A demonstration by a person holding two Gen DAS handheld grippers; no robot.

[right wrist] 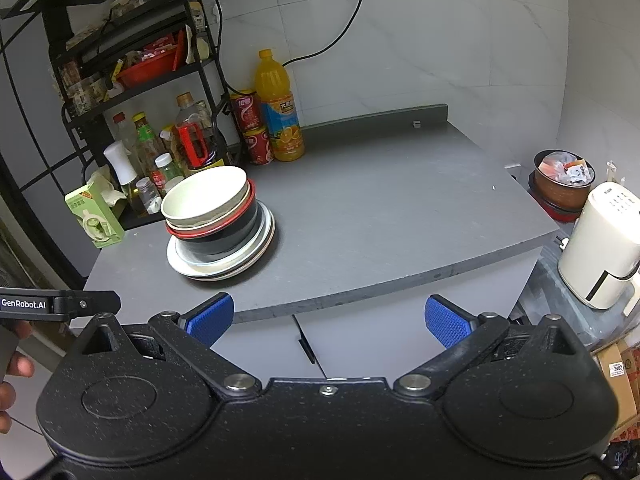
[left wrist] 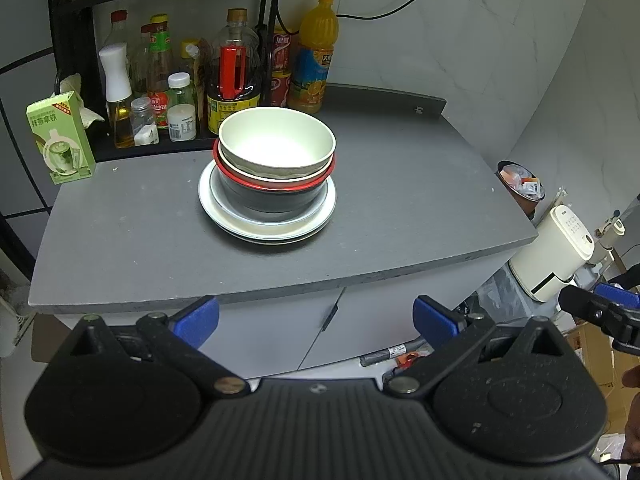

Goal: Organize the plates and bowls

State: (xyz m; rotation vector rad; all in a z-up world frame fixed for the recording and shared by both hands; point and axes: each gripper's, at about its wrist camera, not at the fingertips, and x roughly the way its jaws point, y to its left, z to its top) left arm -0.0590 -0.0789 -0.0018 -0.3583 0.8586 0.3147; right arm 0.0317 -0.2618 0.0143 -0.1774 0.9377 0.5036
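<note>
One stack of dishes stands on the grey countertop [left wrist: 400, 208] [right wrist: 380, 220]. A cream bowl [left wrist: 277, 141] [right wrist: 206, 196] tops it, nested in a red-rimmed bowl [left wrist: 276, 184] [right wrist: 212, 228] and a black bowl [left wrist: 272, 202] [right wrist: 224, 240]. White plates [left wrist: 267, 224] [right wrist: 224, 266] lie underneath. My left gripper [left wrist: 316, 320] is open, held off the counter's front edge, below the stack. My right gripper [right wrist: 330, 320] is open too, in front of the counter and right of the stack. Neither holds anything.
A black rack with sauce bottles [left wrist: 160, 80] [right wrist: 160, 148], a juice bottle [left wrist: 314, 56] [right wrist: 278, 108] and red cans [right wrist: 252, 124] line the back left. A green carton [left wrist: 60, 136] [right wrist: 94, 214] stands at the left edge. A white appliance [right wrist: 600, 248] and a filled pot [right wrist: 562, 178] sit to the right.
</note>
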